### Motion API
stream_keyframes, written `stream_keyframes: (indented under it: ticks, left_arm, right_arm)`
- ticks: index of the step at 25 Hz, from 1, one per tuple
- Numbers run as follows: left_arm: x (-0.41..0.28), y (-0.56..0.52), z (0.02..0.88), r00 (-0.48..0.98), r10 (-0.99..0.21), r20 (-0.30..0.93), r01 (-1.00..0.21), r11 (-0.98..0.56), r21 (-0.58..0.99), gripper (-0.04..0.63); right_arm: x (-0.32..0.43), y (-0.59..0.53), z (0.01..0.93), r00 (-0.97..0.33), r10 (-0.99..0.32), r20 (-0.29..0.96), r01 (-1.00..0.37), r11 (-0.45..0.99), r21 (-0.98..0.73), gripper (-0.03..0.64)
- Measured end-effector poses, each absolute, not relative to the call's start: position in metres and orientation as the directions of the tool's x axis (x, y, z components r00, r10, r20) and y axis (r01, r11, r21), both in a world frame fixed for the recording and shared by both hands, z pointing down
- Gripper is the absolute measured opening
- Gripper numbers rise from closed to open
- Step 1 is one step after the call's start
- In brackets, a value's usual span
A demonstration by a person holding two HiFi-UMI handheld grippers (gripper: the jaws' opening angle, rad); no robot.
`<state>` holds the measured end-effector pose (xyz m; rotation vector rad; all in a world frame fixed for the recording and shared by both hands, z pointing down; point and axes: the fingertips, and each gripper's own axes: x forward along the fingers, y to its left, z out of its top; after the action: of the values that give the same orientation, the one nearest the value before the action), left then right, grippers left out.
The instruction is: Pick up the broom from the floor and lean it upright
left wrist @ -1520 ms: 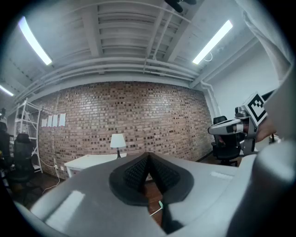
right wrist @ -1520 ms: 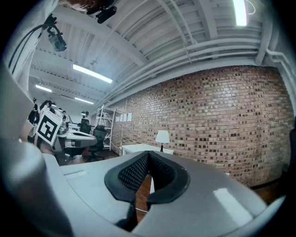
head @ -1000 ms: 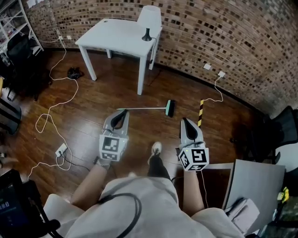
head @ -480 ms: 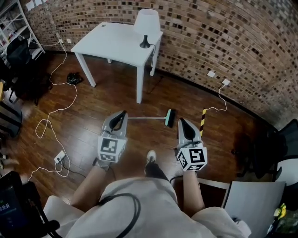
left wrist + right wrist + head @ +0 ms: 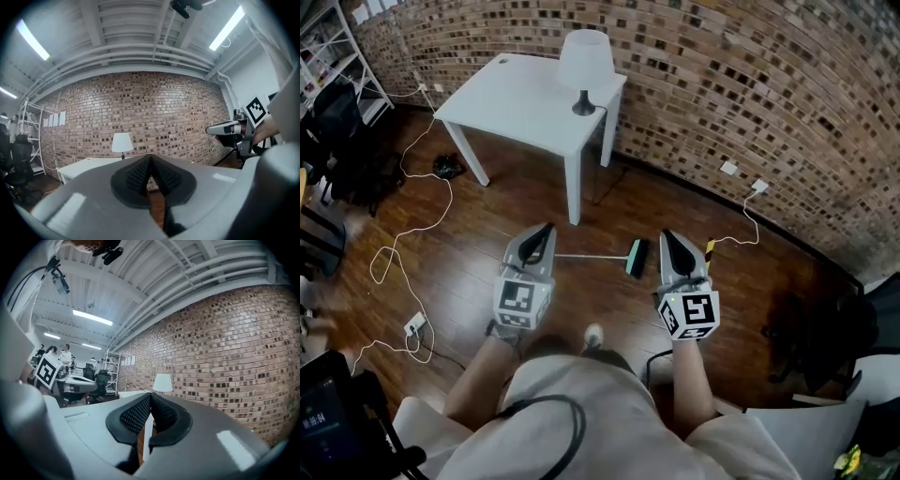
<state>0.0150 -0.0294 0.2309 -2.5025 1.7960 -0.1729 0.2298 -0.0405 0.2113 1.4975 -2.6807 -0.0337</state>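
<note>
the left gripper (image 5: 546,228) and right gripper (image 5: 666,234) now stand nearer than a second ago to the broom (image 5: 600,256), which lies flat on the floor (image 5: 487,253) between them, fingers (image 5: 138,176) closed together and empty, so the pickup is judged not yet begun.

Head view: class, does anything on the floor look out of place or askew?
Yes. The broom lies flat on the wooden floor, in front of the white table, instead of standing upright. Its head is toward the right gripper, its handle toward the left gripper. A white cable also trails loose across the floor.
</note>
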Motion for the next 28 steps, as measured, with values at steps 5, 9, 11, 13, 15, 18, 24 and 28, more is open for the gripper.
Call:
stream_keyframes:
  ticks: [5,9,11,13,15,18,24,28]
  left_arm:
    - [0.011,-0.060,0.242,0.304,-0.949,0.077,-0.945,-0.311,-0.105,0.002]
    - [0.014,-0.083,0.242,0.327,-0.942,0.081,-0.936,-0.334,-0.109,0.002]
    - [0.014,-0.093,0.241,0.338,-0.937,0.084,-0.932,-0.346,-0.107,0.002]
    - [0.013,-0.101,0.241,0.348,-0.934,0.082,-0.929,-0.355,-0.107,0.002]
    - [0.009,-0.108,0.245,0.351,-0.933,0.085,-0.928,-0.358,-0.101,0.002]
    - [0.001,-0.118,0.253,0.352,-0.931,0.099,-0.928,-0.360,-0.090,0.002]
    - [-0.022,-0.138,0.270,0.326,-0.938,0.120,-0.940,-0.335,-0.067,0.002]
    - [-0.037,-0.153,0.283,0.310,-0.941,0.132,-0.947,-0.317,-0.039,0.002]
  right_arm:
    - [0.227,-0.073,0.218,-0.517,-0.854,0.058,-0.854,0.519,0.037,0.014]
    - [0.218,-0.088,0.222,-0.530,-0.844,0.080,-0.844,0.534,0.049,0.014]
    - [0.213,-0.094,0.225,-0.532,-0.843,0.083,-0.842,0.537,0.052,0.014]
    - [0.205,-0.101,0.227,-0.536,-0.839,0.090,-0.839,0.542,0.054,0.014]
    - [0.196,-0.107,0.231,-0.539,-0.836,0.102,-0.836,0.546,0.058,0.014]
    - [0.190,-0.117,0.237,-0.529,-0.841,0.115,-0.841,0.537,0.059,0.014]
    - [0.182,-0.142,0.249,-0.506,-0.850,0.148,-0.853,0.518,0.060,0.014]
    - [0.174,-0.162,0.262,-0.508,-0.845,0.170,-0.849,0.524,0.068,0.014]
